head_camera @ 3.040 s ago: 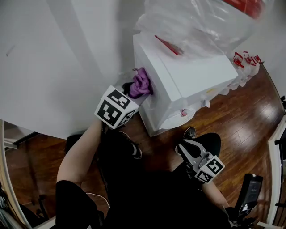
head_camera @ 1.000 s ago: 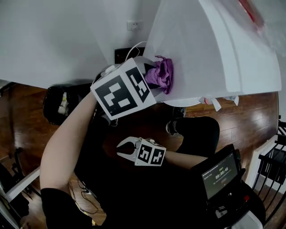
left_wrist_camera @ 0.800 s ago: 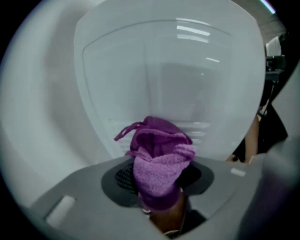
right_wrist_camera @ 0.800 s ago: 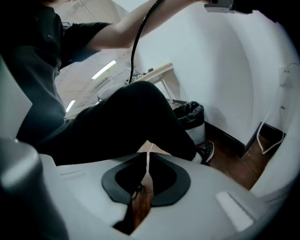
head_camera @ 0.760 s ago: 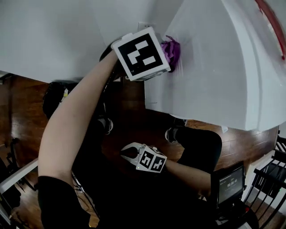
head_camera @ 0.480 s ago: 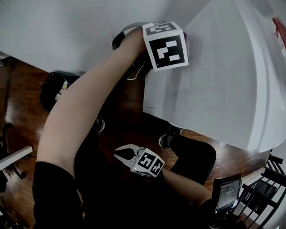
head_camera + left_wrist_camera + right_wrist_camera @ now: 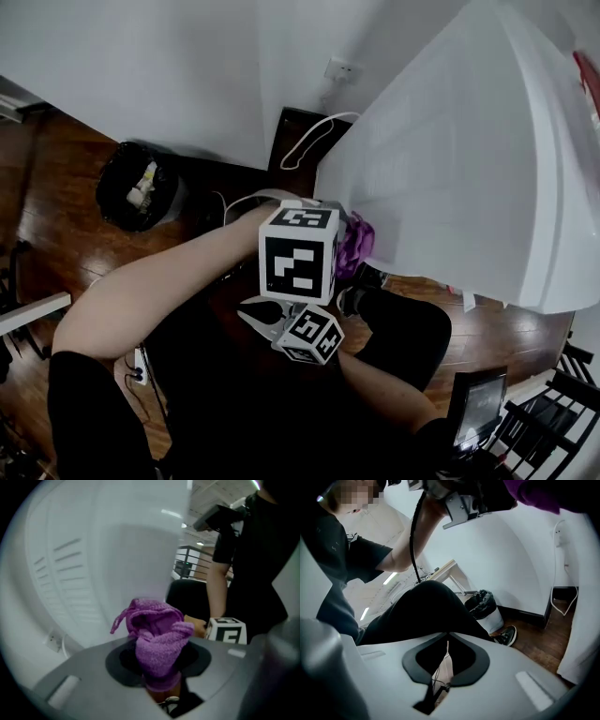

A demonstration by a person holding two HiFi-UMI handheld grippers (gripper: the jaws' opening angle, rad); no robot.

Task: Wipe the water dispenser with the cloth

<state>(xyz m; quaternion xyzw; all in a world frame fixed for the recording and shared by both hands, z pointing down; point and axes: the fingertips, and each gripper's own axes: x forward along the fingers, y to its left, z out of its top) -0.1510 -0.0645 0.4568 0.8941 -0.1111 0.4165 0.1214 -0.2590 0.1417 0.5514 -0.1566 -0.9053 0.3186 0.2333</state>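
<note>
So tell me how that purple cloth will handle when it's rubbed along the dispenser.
The cloth is likely floppy: it sits crumpled in soft folds with a strip curling out. Its fuzzy surface probably drags rather than slides on the smooth white dispenser.

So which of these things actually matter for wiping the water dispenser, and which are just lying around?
Part of the job:
water dispenser
purple cloth
left gripper, its jaws just closing further on the cloth

Just lying about:
bin
white cable
wall socket
right gripper, shut, empty and idle
</note>
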